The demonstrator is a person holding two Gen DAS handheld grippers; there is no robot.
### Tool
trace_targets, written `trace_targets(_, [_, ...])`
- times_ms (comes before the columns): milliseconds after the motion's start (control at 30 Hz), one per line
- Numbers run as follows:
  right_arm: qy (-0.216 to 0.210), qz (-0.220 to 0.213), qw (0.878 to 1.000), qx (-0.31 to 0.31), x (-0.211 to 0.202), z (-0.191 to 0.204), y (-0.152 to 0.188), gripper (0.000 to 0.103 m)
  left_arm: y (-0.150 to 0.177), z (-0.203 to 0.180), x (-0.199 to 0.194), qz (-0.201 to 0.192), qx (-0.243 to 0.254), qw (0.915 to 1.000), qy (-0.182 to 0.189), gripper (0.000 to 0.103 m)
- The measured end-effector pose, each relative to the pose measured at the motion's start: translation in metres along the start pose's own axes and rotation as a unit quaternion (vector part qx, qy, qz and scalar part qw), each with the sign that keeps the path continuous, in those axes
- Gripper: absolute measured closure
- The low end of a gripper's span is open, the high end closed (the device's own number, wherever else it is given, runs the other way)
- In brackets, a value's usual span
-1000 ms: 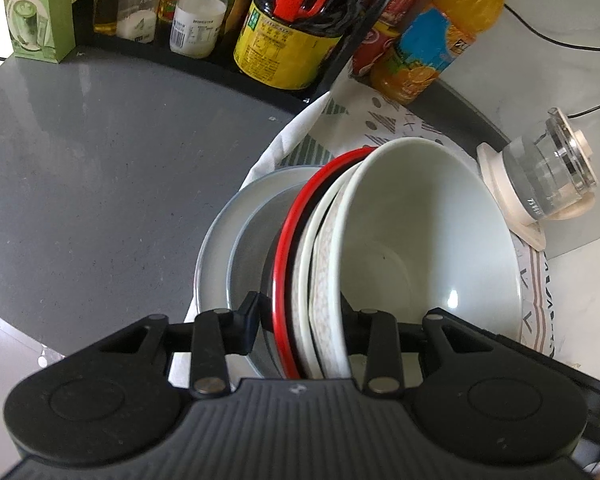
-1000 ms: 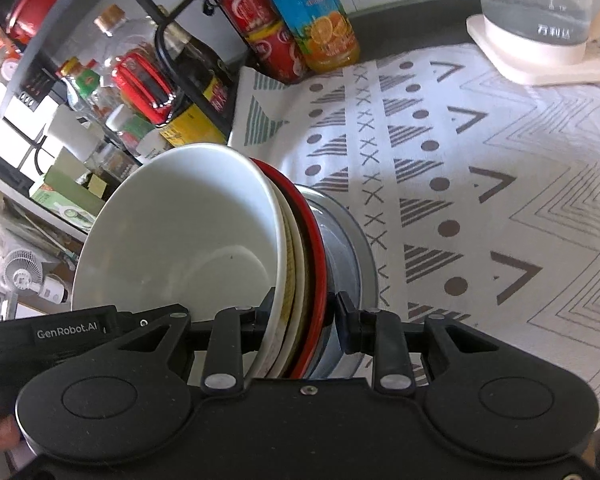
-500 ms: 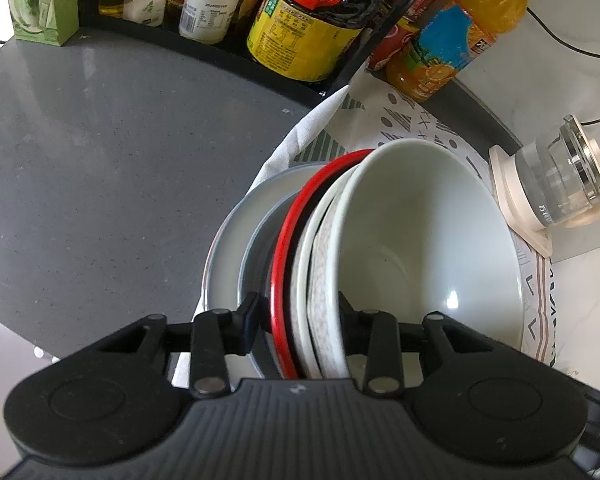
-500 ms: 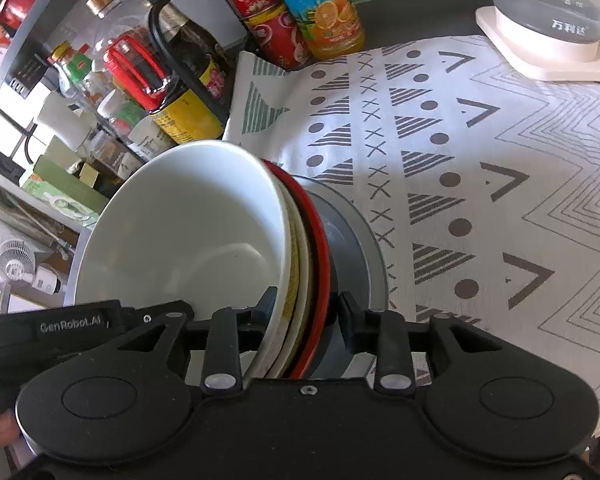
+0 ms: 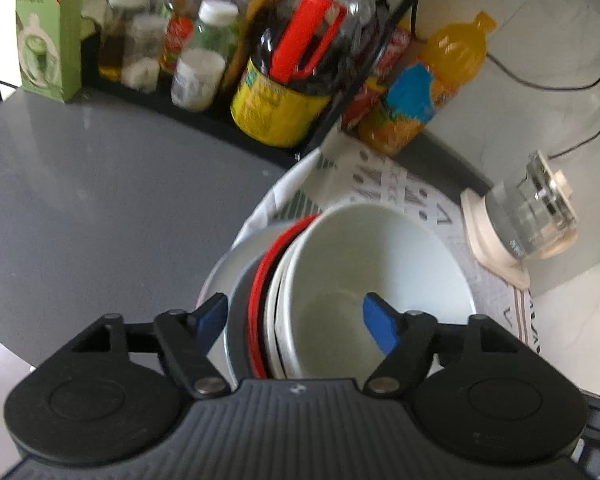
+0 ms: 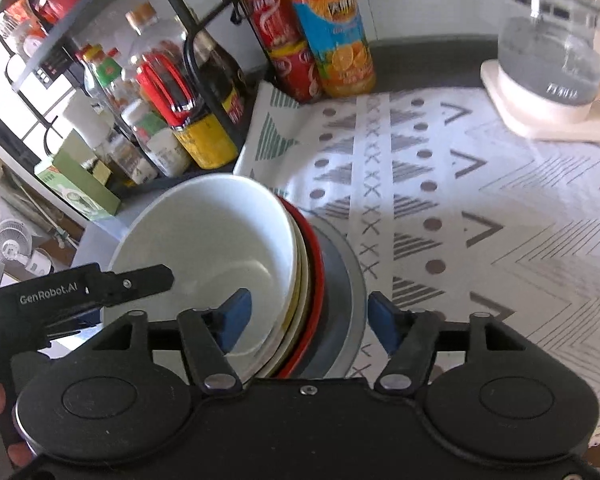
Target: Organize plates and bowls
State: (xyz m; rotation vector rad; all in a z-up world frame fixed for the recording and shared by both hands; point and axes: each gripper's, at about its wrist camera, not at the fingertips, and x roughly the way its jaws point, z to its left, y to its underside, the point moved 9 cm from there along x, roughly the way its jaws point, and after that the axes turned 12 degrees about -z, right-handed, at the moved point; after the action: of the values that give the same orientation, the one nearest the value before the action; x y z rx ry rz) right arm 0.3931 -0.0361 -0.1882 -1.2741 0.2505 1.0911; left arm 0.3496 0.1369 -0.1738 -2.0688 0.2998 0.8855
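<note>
A stack of dishes sits where the patterned cloth (image 6: 440, 200) meets the grey table (image 5: 100, 208). A white bowl (image 5: 380, 256) (image 6: 204, 232) is on top. Under it lie a patterned bowl, a red-rimmed plate (image 5: 258, 300) (image 6: 318, 264) and grey plates (image 6: 340, 264). My left gripper (image 5: 294, 316) is open and its blue pads stand on either side of the stack's near rim without touching it. My right gripper (image 6: 310, 316) is open the same way on the opposite side. In the right wrist view the left gripper's body (image 6: 80, 292) shows beside the bowl.
A black rack (image 5: 340, 92) at the back holds sauce bottles and jars. An orange juice bottle (image 5: 432, 88) and a red can (image 6: 292, 60) stand beside it. A glass kettle (image 5: 532, 216) on a white base is at the right, a green box (image 5: 48, 36) at the far left.
Both grippers were shut on the stack's rim and have opened, so the blue pads now show. The stack looks lower and further from both cameras.
</note>
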Motion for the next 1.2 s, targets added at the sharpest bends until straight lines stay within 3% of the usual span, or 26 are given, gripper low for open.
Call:
trace_targets(267, [0.004, -0.045, 0.999, 0.006, -0.039, -0.005, -0.015, 0.01, -0.003, -0.018, -0.03, -0.011, 0.021, 0.9995, 0.019, 0.022])
trace_targets(433, [0.02, -0.074, 0.997, 0.008, -0.071, -0.01, -0.018, 0.001, -0.002, -0.029, -0.06, -0.029, 0.034, 0.9986, 0.027, 0.021])
trace_targets(767, [0.044, -0.104, 0.994, 0.005, -0.144, -0.007, -0.011, 0.0, 0.008, -0.042, -0.128, -0.05, 0.05, 0.997, 0.031, 0.021])
trace_targets(1000, [0.061, -0.126, 0.99, 0.005, -0.171, -0.006, -0.001, 0.0, 0.004, -0.049, -0.157, -0.063, 0.072, 0.9949, 0.03, 0.017])
trace_targets(1200, [0.069, -0.148, 0.986, 0.02, -0.192, -0.005, 0.003, 0.0, 0.004, -0.06, -0.165, -0.055, 0.113, 0.9899, 0.066, 0.014])
